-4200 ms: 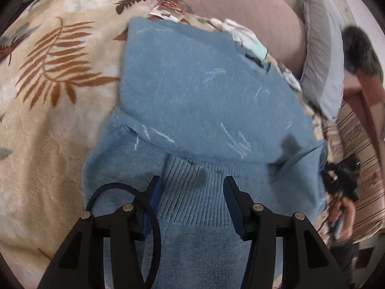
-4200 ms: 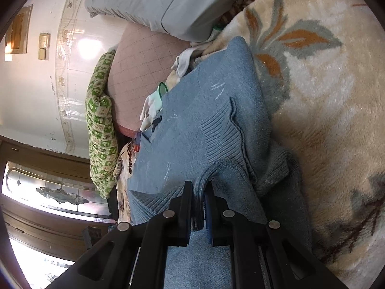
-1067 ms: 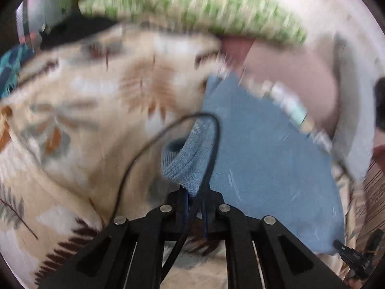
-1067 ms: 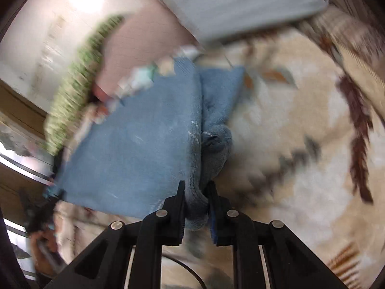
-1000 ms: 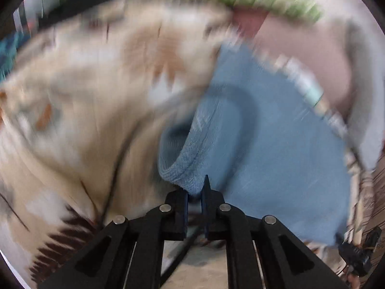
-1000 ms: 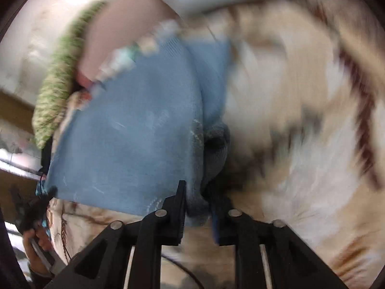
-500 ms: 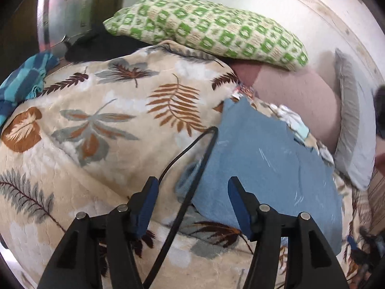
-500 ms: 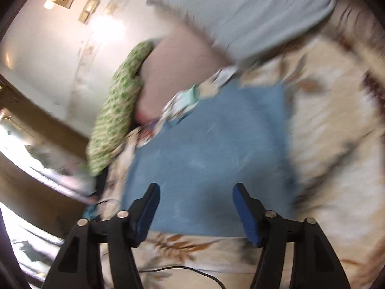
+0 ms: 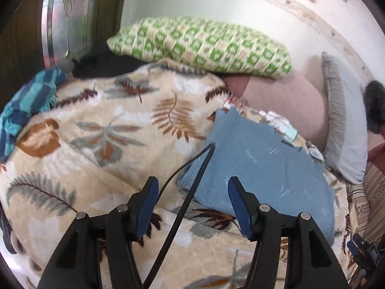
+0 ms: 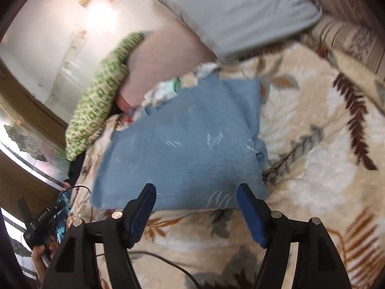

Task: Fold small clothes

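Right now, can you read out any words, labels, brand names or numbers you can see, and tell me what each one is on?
No text can be read in either view.
Folded blue knit sweater: pale marks on the fabric, too blurred to read as words.
Small red and white packet beside the sweater's far corner: print too small to read.
Black handheld device at the left edge of the right view: white lettering, too small to read.

The small clothes [image 10: 166, 89] behind the blue sweater [image 10: 182, 154] are too blurred to identify.
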`<control>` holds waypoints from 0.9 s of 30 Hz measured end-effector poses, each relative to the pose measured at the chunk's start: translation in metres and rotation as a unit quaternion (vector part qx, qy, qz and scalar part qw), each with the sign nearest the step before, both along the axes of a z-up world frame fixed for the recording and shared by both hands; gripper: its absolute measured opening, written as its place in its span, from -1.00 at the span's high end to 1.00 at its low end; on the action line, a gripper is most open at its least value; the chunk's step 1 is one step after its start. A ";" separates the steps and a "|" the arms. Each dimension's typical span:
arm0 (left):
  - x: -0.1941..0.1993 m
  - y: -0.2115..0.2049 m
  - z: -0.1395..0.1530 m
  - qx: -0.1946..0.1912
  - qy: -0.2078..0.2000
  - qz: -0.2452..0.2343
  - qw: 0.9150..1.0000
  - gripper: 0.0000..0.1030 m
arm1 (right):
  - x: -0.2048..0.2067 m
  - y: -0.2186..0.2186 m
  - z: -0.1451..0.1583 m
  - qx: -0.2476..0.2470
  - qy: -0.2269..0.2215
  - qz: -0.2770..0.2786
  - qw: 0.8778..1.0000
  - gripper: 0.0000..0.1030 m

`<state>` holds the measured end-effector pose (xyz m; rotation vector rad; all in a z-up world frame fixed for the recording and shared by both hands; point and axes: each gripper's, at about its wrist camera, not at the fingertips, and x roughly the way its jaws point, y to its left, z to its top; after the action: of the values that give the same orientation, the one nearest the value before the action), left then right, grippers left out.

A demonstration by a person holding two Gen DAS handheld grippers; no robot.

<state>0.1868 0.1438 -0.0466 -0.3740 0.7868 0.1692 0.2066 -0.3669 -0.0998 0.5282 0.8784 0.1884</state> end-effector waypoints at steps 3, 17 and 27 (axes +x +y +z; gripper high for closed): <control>-0.025 0.006 0.032 -0.005 -0.033 0.007 0.999 -0.18 | -0.029 -0.004 0.033 -0.008 -0.041 -0.004 0.999 -0.42; -0.227 0.022 0.239 -0.032 -0.340 0.015 0.940 -0.69 | -0.217 -0.026 0.276 -0.038 -0.362 -0.067 0.929 -0.58; -0.205 -0.032 0.212 -0.023 -0.312 -0.017 0.950 -1.00 | -0.239 -0.005 0.286 -0.042 -0.394 -0.050 0.917 -0.83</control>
<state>-0.0187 0.1120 0.1656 -0.4267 0.1718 -0.0059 -0.0324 -0.3720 0.1862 0.3637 0.0695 0.2428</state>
